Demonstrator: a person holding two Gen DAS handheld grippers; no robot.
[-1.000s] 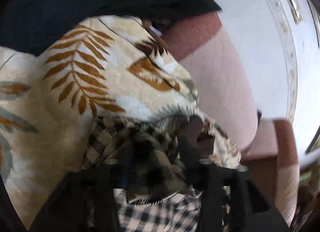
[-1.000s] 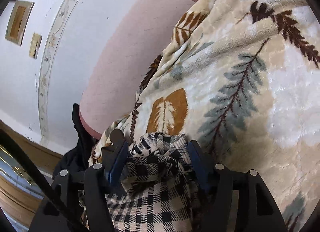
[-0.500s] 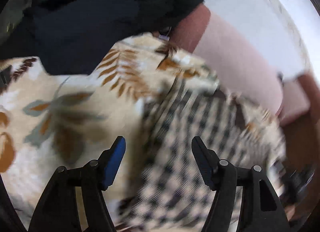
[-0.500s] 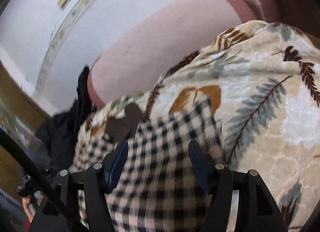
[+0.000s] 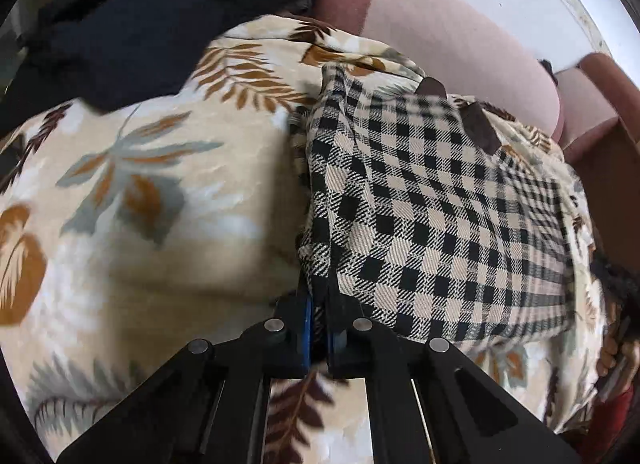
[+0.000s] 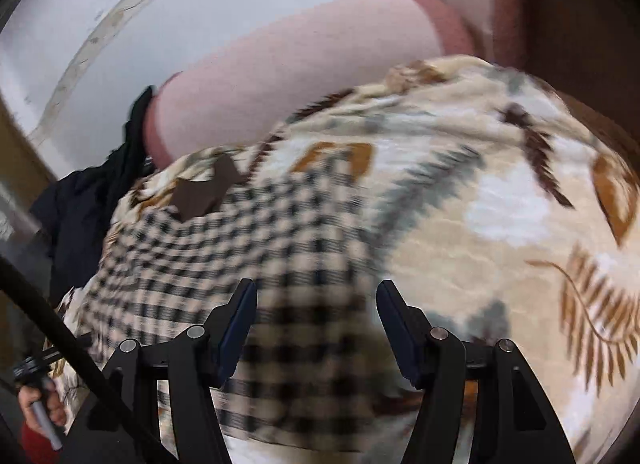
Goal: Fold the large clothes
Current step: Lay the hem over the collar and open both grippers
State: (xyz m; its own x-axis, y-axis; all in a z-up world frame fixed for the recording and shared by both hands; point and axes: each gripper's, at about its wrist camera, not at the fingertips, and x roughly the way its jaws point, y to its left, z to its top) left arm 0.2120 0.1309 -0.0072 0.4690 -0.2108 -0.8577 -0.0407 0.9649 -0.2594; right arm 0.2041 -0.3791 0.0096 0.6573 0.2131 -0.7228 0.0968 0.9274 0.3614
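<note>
A black-and-beige checked garment (image 5: 432, 216) lies spread on a cream blanket with a leaf print (image 5: 152, 200). It has a dark brown collar at its far end (image 5: 476, 128). My left gripper (image 5: 318, 304) is shut on the garment's left edge, with cloth pinched between the jaws. In the right wrist view the same checked garment (image 6: 240, 256) lies flat under my right gripper (image 6: 316, 324), which is open with its jaws wide apart above the cloth. The brown collar (image 6: 200, 192) shows at the far left.
A pink sofa back (image 5: 452, 36) runs behind the blanket against a white wall (image 6: 160, 16). A dark navy garment (image 5: 132, 20) is heaped at the blanket's far left. A hand in a red sleeve (image 6: 40, 412) shows at the lower left.
Both grippers let go of the bunched checked garment, which now lies spread flat. My left gripper then closed on its left edge. My right gripper stays open and has pulled back.
</note>
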